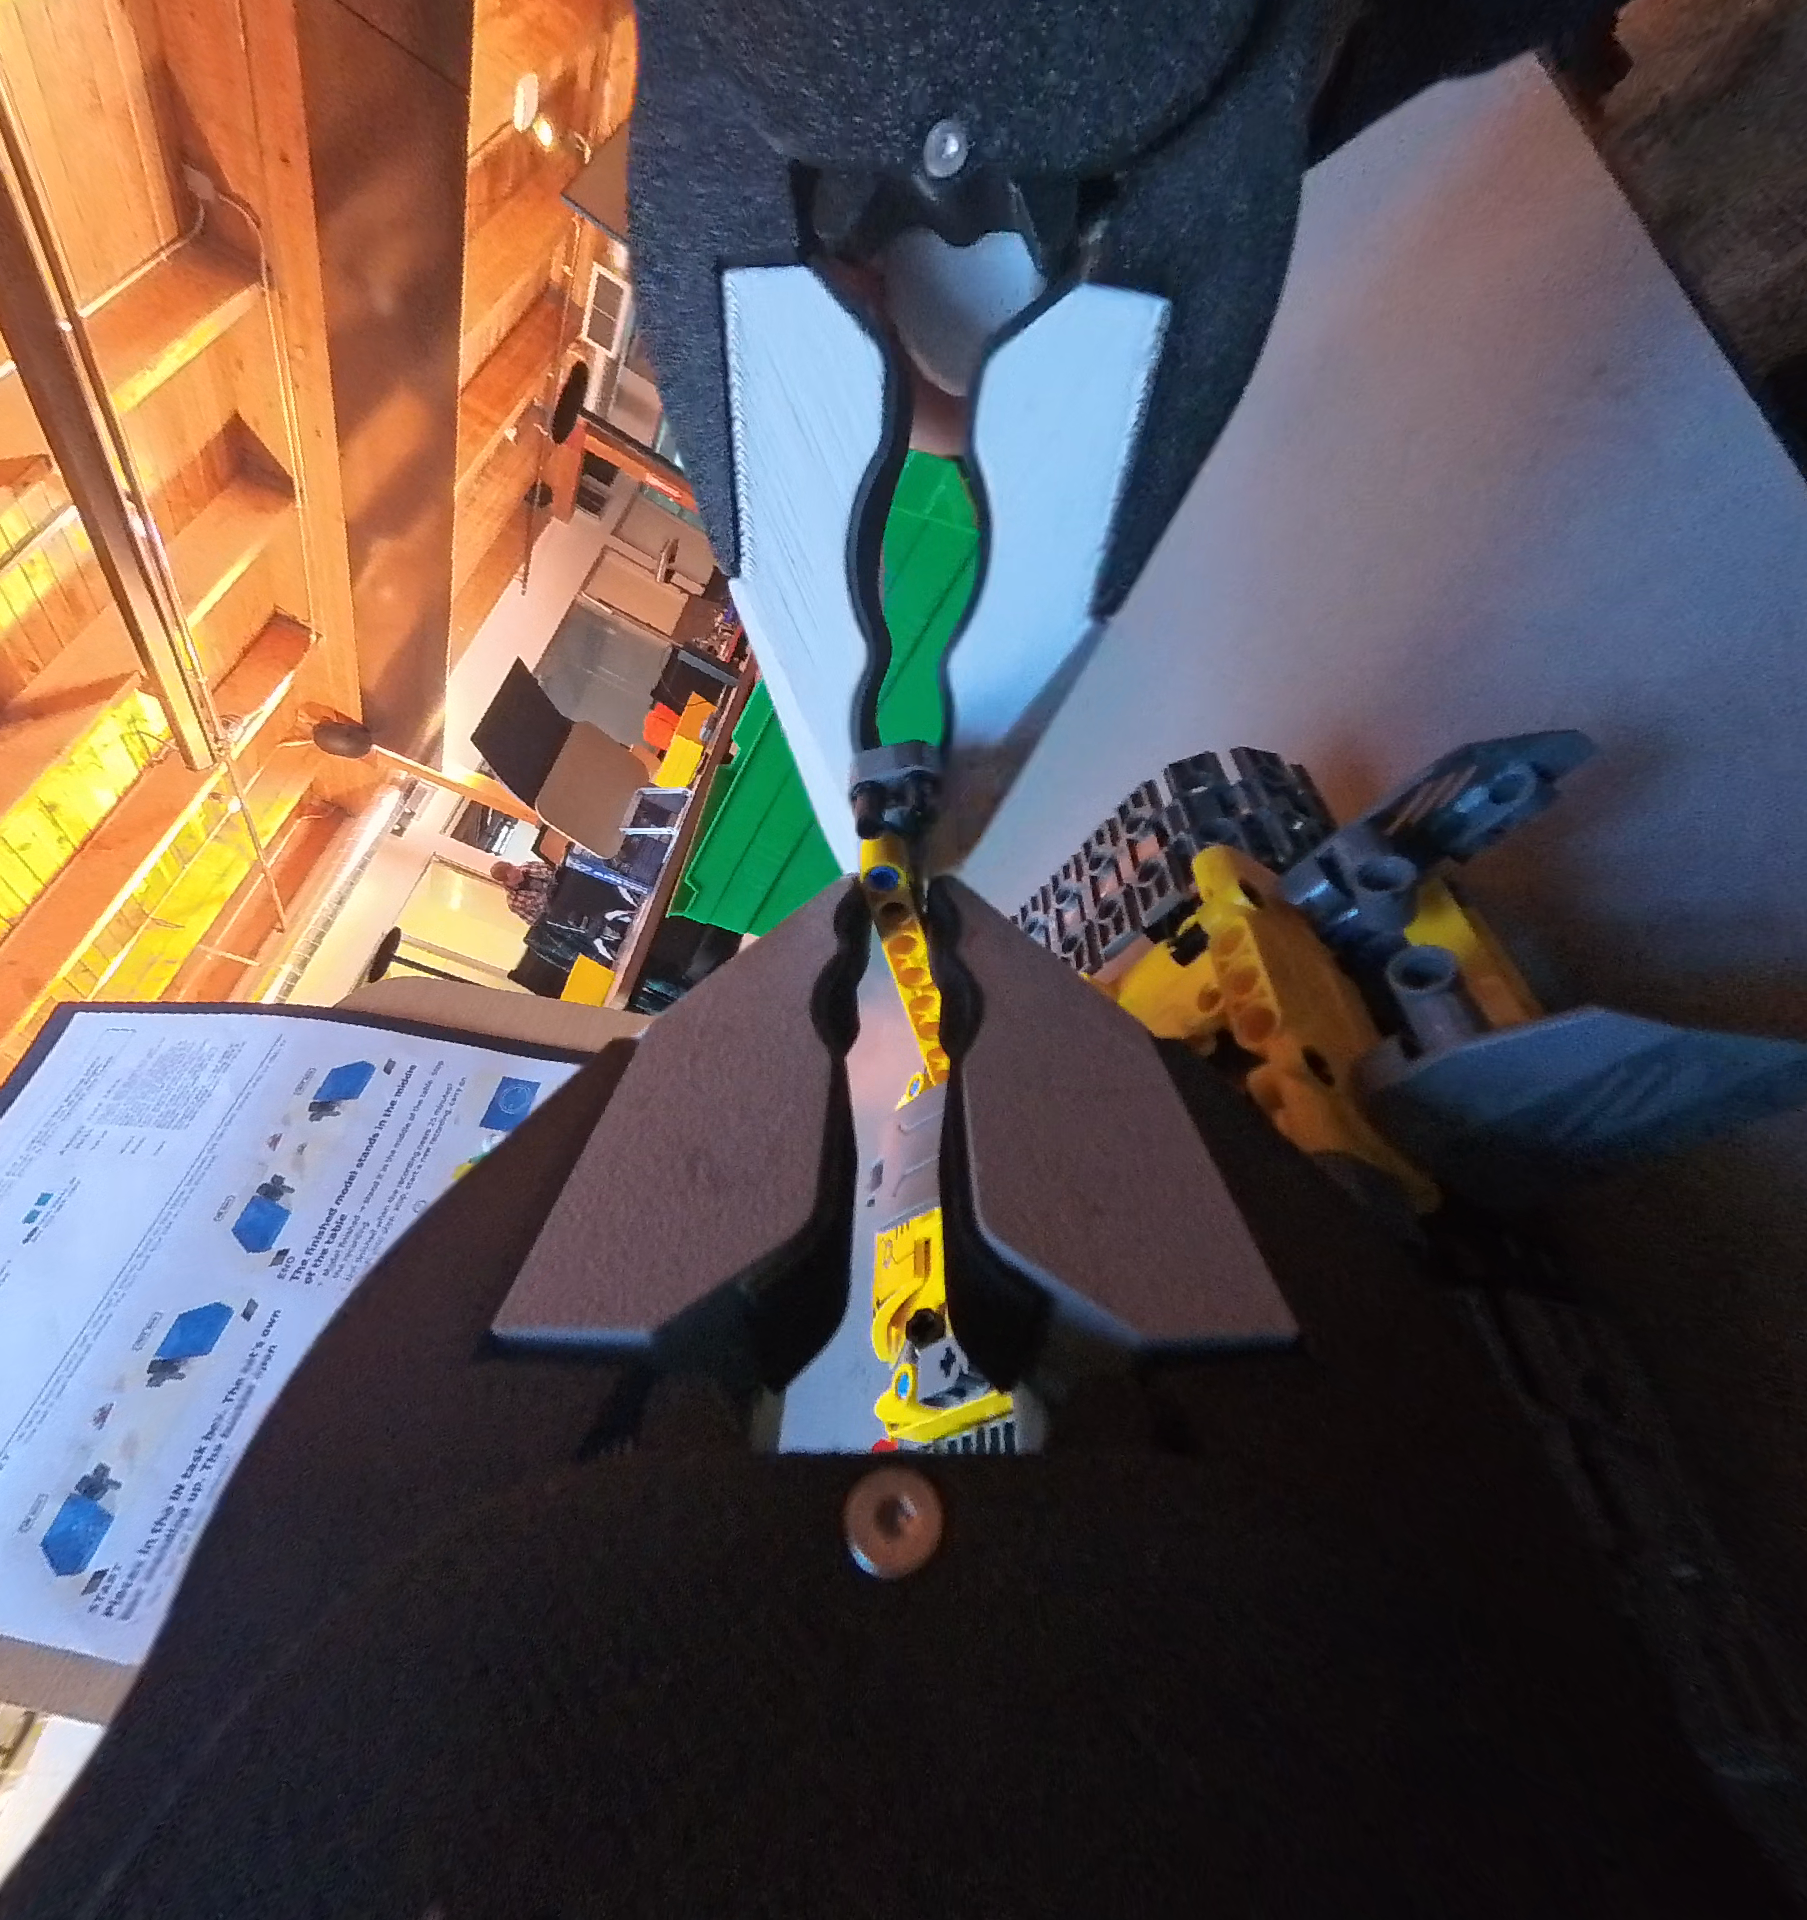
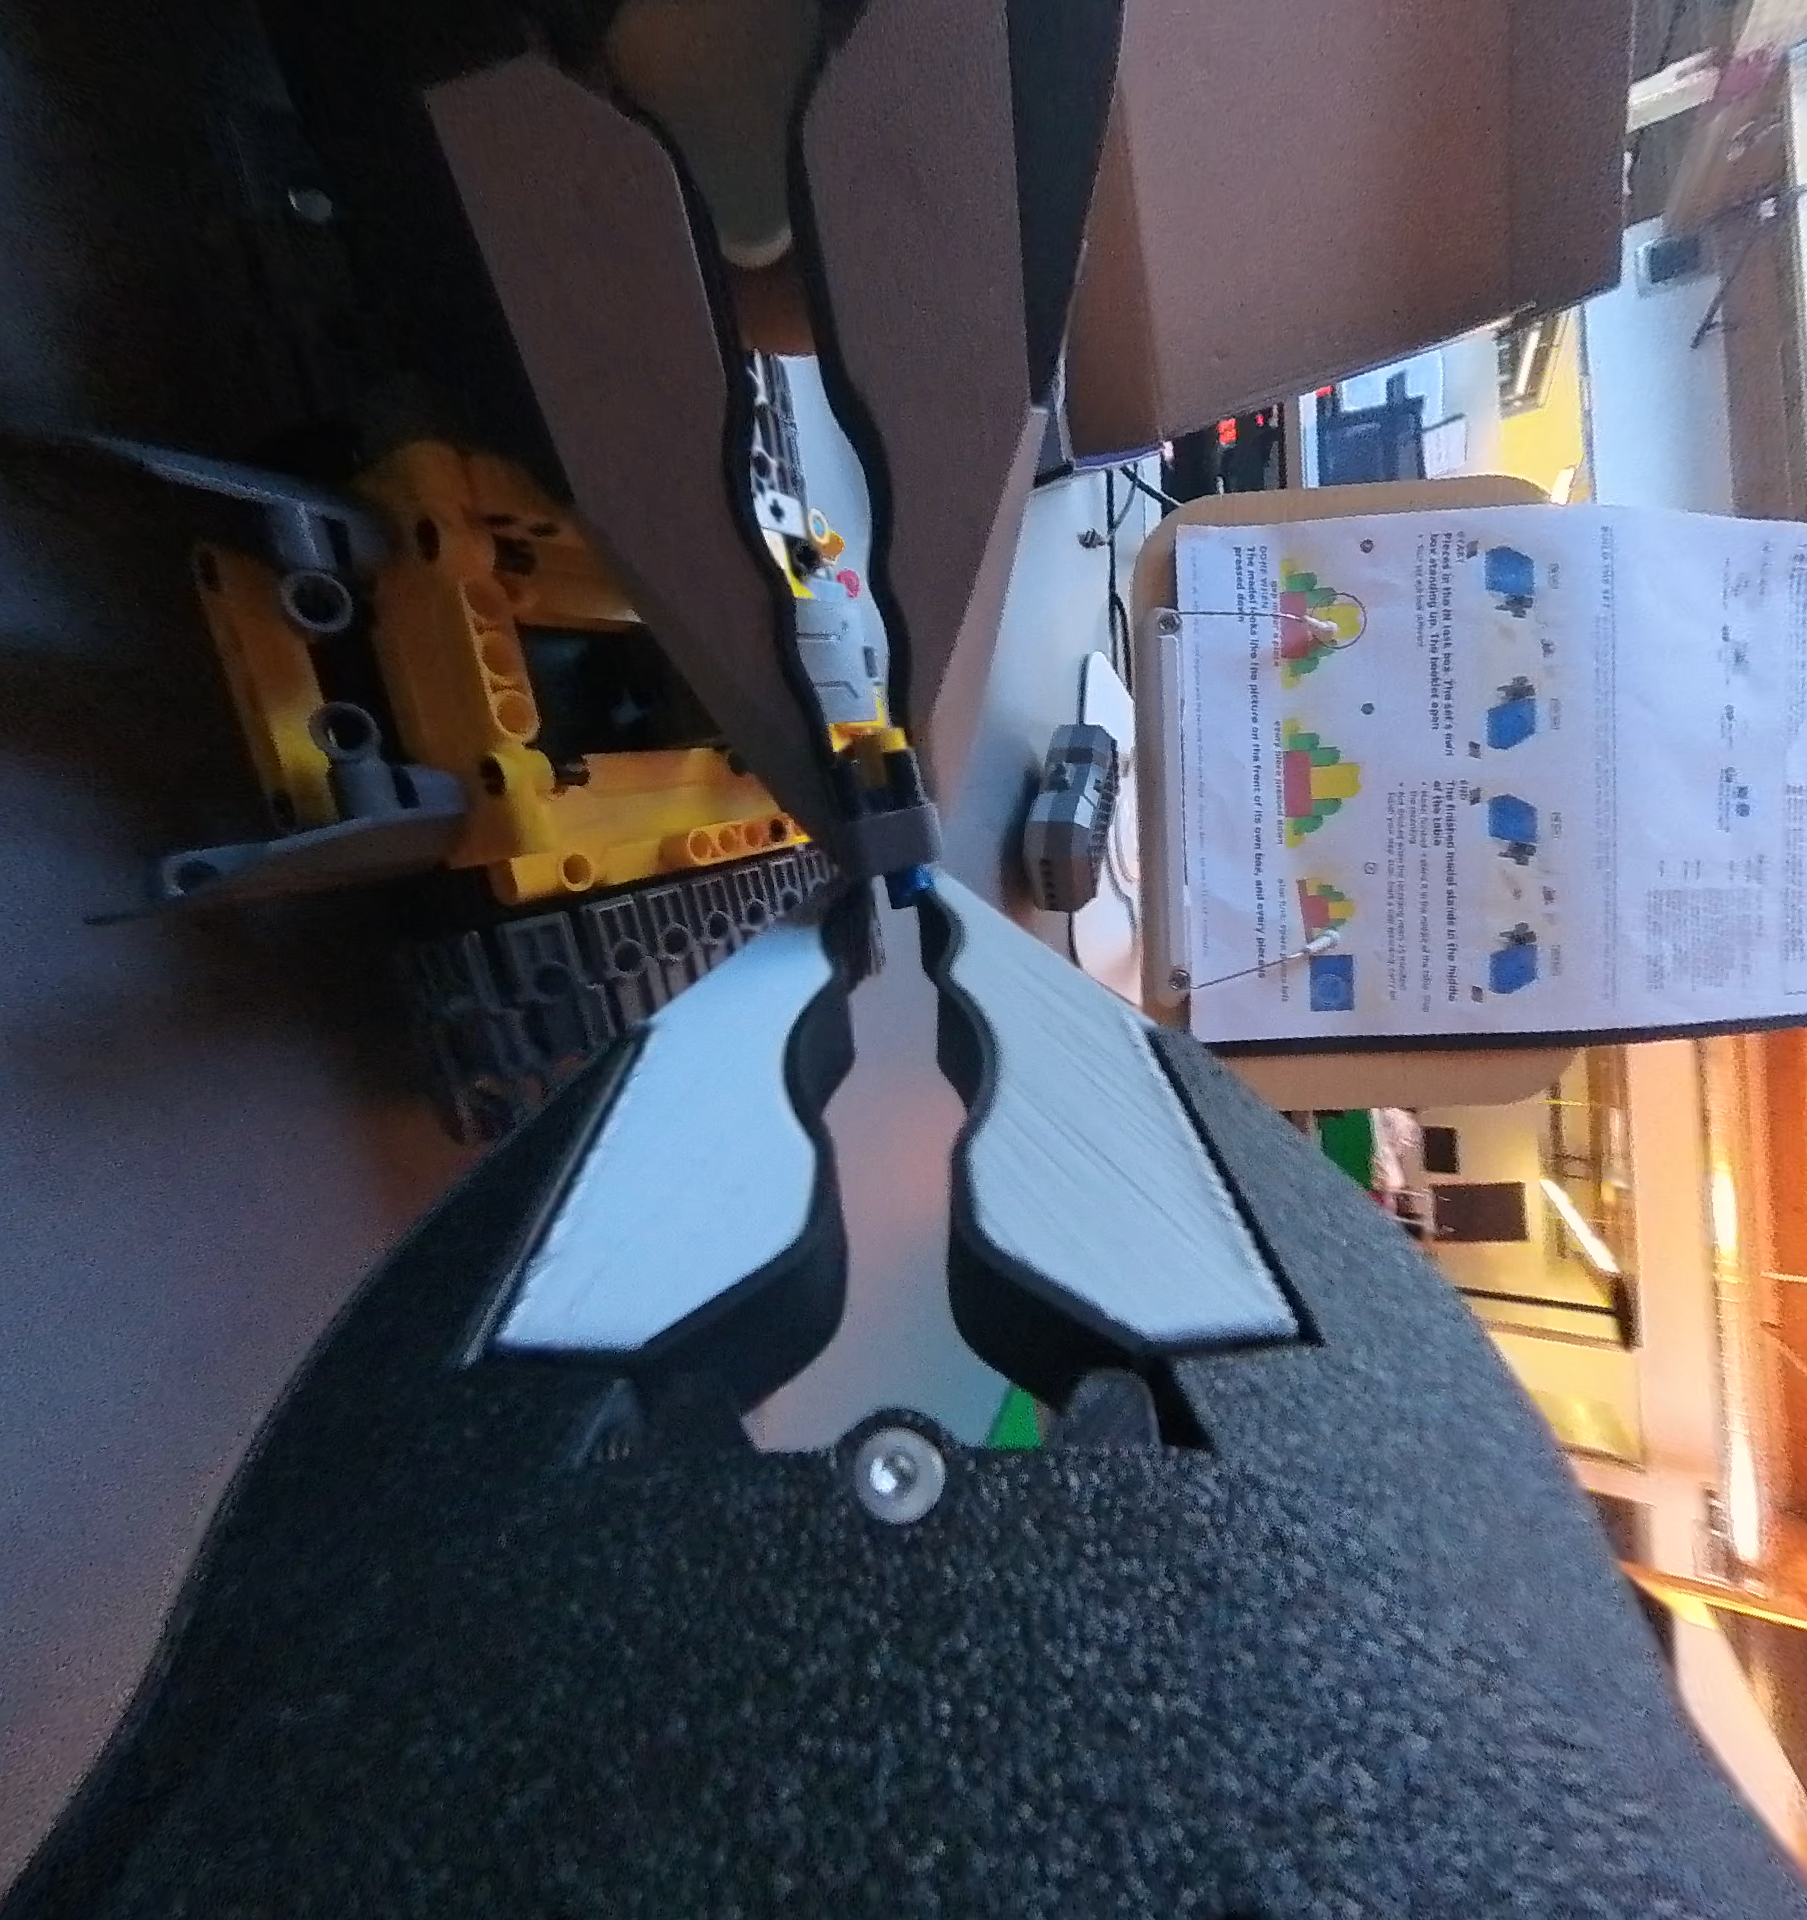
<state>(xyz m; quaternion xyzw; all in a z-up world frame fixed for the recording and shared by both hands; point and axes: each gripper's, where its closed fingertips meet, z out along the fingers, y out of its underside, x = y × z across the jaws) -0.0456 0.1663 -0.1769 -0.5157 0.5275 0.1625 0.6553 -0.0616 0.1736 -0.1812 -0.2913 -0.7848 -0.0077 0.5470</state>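
Note:
My left gripper [image 1: 897, 914], with brown pads, is shut on a thin yellow holed beam [image 1: 909, 971] that runs back between its fingers. My right gripper [image 1: 894, 753], with pale blue pads, faces it tip to tip and is shut on a dark grey connector [image 1: 894, 764] pinned to the beam's far end. In the right wrist view the right gripper [image 2: 894, 920] meets the grey connector [image 2: 894, 831] and a blue pin [image 2: 909, 883] at the left gripper's tips. A yellow and grey tracked toy vehicle [image 1: 1242, 935] lies right beside both grippers; it also shows in the right wrist view [image 2: 525, 790].
Both views are rolled sideways. The white table [image 1: 1450, 468] bears the model. A printed instruction sheet on a board [image 2: 1501, 769] stands close by, and a grey block with a cable [image 2: 1070, 821] lies next to it. A cardboard box [image 2: 1346, 208] and a green bin [image 1: 764, 821] are near. The tips of both grippers are at nearly the same place.

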